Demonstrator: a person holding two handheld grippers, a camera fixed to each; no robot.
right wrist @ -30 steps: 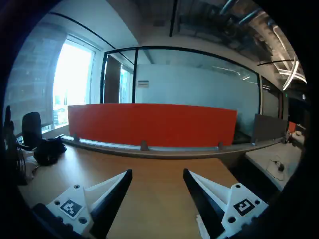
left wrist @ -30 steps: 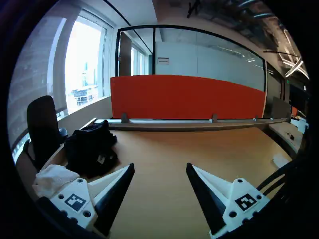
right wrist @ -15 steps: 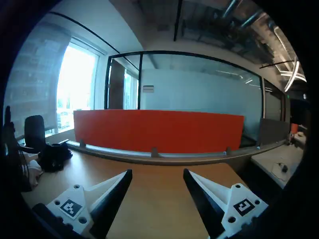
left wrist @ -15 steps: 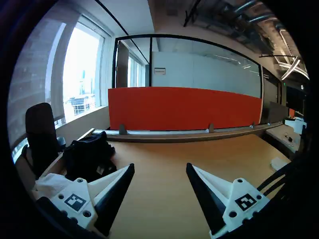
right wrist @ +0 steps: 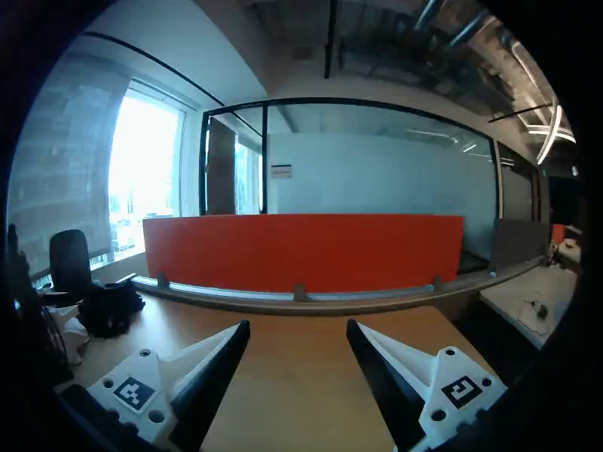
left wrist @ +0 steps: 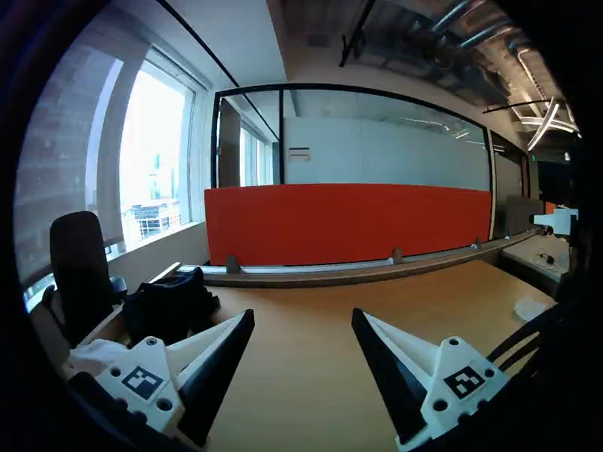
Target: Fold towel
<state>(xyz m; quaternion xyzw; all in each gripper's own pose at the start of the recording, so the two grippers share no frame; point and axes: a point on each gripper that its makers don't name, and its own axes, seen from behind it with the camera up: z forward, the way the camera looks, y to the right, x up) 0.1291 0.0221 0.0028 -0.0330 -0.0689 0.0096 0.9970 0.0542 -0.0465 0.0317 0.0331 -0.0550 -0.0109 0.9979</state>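
Observation:
A crumpled white towel (left wrist: 98,351) lies at the left end of the wooden desk (left wrist: 301,316), partly hidden behind my left gripper's finger. In the right gripper view the white towel (right wrist: 74,331) sits far left beside a black bag. My left gripper (left wrist: 301,339) is open above the bare desk with nothing between its fingers. My right gripper (right wrist: 298,346) is also open over the desk (right wrist: 301,377), holding nothing.
A black bag (left wrist: 169,305) rests on the desk behind the towel. A black office chair (left wrist: 75,264) stands at the left by the window. An orange divider panel (left wrist: 347,222) runs along the desk's far edge. A white object (left wrist: 531,307) lies at the right.
Both views have tilted upward, so the desk and divider sit lower in frame. The towel and bag have slid lower left in the left gripper view. Both grippers stay open.

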